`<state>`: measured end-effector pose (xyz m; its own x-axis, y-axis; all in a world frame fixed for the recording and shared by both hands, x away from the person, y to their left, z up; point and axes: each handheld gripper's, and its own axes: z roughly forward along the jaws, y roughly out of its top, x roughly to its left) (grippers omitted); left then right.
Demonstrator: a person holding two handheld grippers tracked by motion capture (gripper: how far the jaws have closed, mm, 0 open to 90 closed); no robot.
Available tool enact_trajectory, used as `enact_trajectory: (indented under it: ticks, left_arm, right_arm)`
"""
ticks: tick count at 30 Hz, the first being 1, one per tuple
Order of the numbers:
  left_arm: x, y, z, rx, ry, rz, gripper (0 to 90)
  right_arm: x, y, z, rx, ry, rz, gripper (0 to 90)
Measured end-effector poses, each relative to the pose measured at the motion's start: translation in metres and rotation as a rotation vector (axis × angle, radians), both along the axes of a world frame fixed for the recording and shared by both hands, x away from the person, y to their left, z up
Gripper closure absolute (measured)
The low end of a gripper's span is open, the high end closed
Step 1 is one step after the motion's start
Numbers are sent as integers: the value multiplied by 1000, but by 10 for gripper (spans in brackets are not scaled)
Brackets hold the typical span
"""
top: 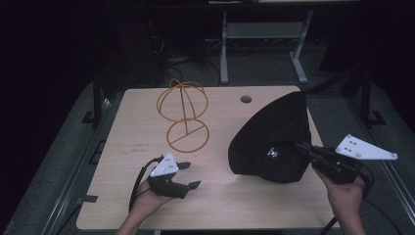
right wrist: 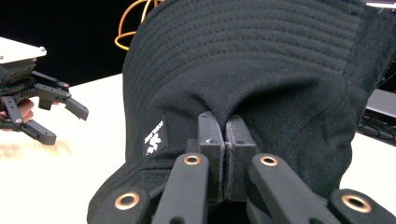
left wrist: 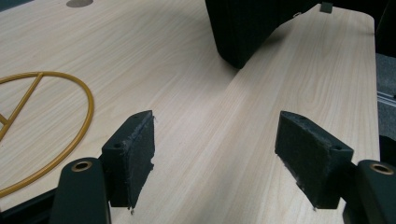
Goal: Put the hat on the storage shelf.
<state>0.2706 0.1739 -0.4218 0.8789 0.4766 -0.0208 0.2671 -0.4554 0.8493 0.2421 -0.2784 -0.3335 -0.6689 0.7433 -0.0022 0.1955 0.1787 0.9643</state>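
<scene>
A black bucket hat (top: pixel 274 139) with a small white logo lies at the right of the wooden table (top: pixel 220 196). My right gripper (top: pixel 299 146) is shut on the hat's fabric near the logo; in the right gripper view its jaws pinch a fold of the hat (right wrist: pixel 261 70) at the right gripper (right wrist: pixel 226 140). A gold wire hat stand (top: pixel 183 115) rises at the table's middle left. My left gripper (top: pixel 189 175) hovers open in front of the stand with nothing between its jaws; in the left gripper view, the left gripper (left wrist: pixel 215 158) is over bare wood, with the stand's ring (left wrist: pixel 70 135) at left.
A round cable hole (top: pixel 246 99) sits near the table's far edge. A grey desk frame (top: pixel 264 44) stands on the dark floor beyond. Metal rails run along both sides of the table. Bare wood lies between the stand and the hat.
</scene>
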Motion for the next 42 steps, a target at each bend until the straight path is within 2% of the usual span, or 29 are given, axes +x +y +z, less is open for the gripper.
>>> enact_trajectory:
  ticks: [8,12,14,16,23,28,33,38,39,42]
  left_arm:
    - [1,-1,-3,8,7,0,270]
    - [1,-1,-4,13,-3,-5,268]
    - [1,1,-3,24,-3,-12,268]
    - [1,1,-5,8,-1,-1,268]
    - [2,3,-6,21,-4,4,264]
    - [3,4,-8,8,-3,17,263]
    - [3,7,-7,15,-1,20,263]
    - [4,8,-8,7,-9,26,263]
    - [4,8,-8,1,-1,27,264]
    - [5,7,-10,9,-4,24,264]
  right_arm:
    - [10,8,20,0,-36,14,872]
    - [15,13,28,-8,-41,23,872]
    - [16,14,29,-11,-38,26,872]
    - [19,18,34,-15,-40,34,872]
    - [27,23,41,-14,-33,54,872]
    - [35,29,51,-14,-31,68,872]
    - [40,36,59,-25,-38,82,872]
    - [49,45,68,-14,-36,110,872]
    - [51,46,70,-6,-32,117,872]
    - [57,52,73,7,-25,128,872]
